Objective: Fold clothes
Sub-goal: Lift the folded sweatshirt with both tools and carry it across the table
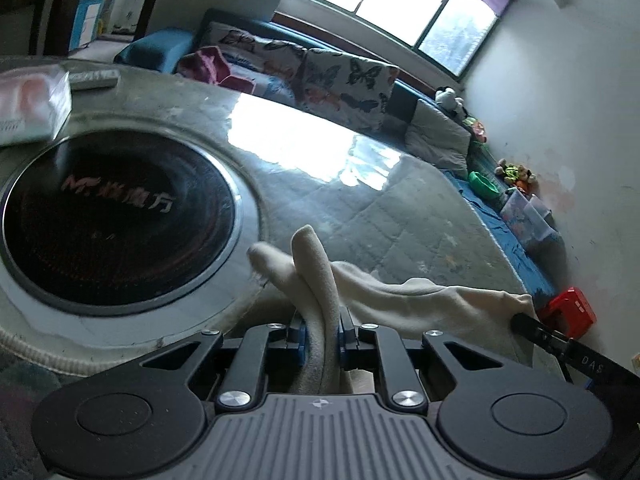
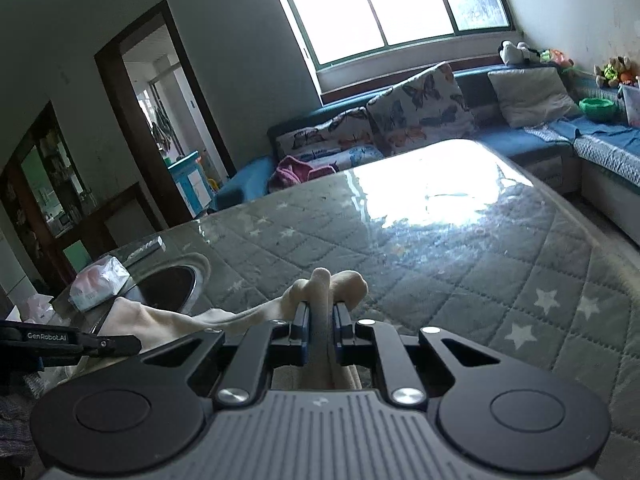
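A cream garment (image 1: 400, 292) hangs stretched between my two grippers above the table. My left gripper (image 1: 322, 322) is shut on one bunched end of it; folds of cloth stick up past the fingertips. The cloth runs right to the other gripper's dark tip (image 1: 532, 322). In the right wrist view my right gripper (image 2: 320, 320) is shut on the other bunched end of the garment (image 2: 328, 286), and the cloth trails left (image 2: 160, 320) to the left gripper's tip (image 2: 120, 346). The rest of the garment hangs below, hidden by the gripper bodies.
The table has a grey quilted star-pattern cover (image 2: 460, 264) under a glossy sheet. A round black inset cooktop (image 1: 116, 216) lies at its left. A tissue pack (image 1: 28, 108) and a remote (image 1: 94, 79) lie beyond it. A blue sofa with butterfly cushions (image 2: 416, 116) stands behind.
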`<control>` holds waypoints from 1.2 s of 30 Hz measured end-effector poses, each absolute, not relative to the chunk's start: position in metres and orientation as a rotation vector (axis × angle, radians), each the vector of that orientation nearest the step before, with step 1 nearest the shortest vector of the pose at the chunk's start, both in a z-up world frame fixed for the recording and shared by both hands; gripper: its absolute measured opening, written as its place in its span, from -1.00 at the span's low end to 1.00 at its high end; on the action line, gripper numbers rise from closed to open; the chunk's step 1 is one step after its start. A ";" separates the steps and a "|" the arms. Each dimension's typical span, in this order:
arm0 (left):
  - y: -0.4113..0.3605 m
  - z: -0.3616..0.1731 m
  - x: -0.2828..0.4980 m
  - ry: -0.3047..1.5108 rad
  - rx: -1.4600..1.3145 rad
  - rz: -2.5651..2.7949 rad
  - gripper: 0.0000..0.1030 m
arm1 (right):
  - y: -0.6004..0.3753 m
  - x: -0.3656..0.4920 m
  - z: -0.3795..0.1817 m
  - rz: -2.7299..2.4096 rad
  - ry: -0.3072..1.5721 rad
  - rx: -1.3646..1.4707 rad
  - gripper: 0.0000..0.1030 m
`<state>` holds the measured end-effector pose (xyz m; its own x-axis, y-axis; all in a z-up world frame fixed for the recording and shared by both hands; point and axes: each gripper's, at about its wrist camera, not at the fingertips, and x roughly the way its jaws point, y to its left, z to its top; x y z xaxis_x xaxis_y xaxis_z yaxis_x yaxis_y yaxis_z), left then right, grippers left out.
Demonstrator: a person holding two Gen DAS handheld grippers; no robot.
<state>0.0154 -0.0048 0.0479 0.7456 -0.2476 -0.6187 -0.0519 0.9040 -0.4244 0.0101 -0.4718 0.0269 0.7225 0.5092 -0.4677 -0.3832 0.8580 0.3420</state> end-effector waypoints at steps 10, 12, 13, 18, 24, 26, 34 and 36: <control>-0.027 0.059 0.015 0.699 -0.400 -0.169 -0.71 | -0.485 -0.003 0.046 0.459 0.522 0.204 -0.81; -0.033 0.061 0.016 0.696 -0.391 -0.183 -0.72 | -0.489 -0.005 0.049 0.449 0.511 0.204 -0.81; -0.037 0.062 0.016 0.694 -0.386 -0.189 -0.71 | -0.491 -0.006 0.051 0.444 0.507 0.204 -0.81; -0.055 0.068 0.020 0.689 -0.355 -0.226 -0.72 | -0.502 -0.009 0.057 0.413 0.490 0.201 -0.81; -0.079 0.076 0.026 0.678 -0.313 -0.269 -0.72 | -0.518 -0.015 0.063 0.368 0.466 0.207 -0.81; -0.087 0.078 0.029 0.675 -0.299 -0.281 -0.72 | -0.524 -0.016 0.065 0.352 0.458 0.210 -0.81; -0.121 0.087 0.041 0.662 -0.254 -0.324 -0.72 | -0.550 -0.020 0.073 0.292 0.431 0.213 -0.81; -0.129 0.090 0.044 0.655 -0.243 -0.333 -0.72 | -0.555 -0.019 0.075 0.276 0.425 0.211 -0.81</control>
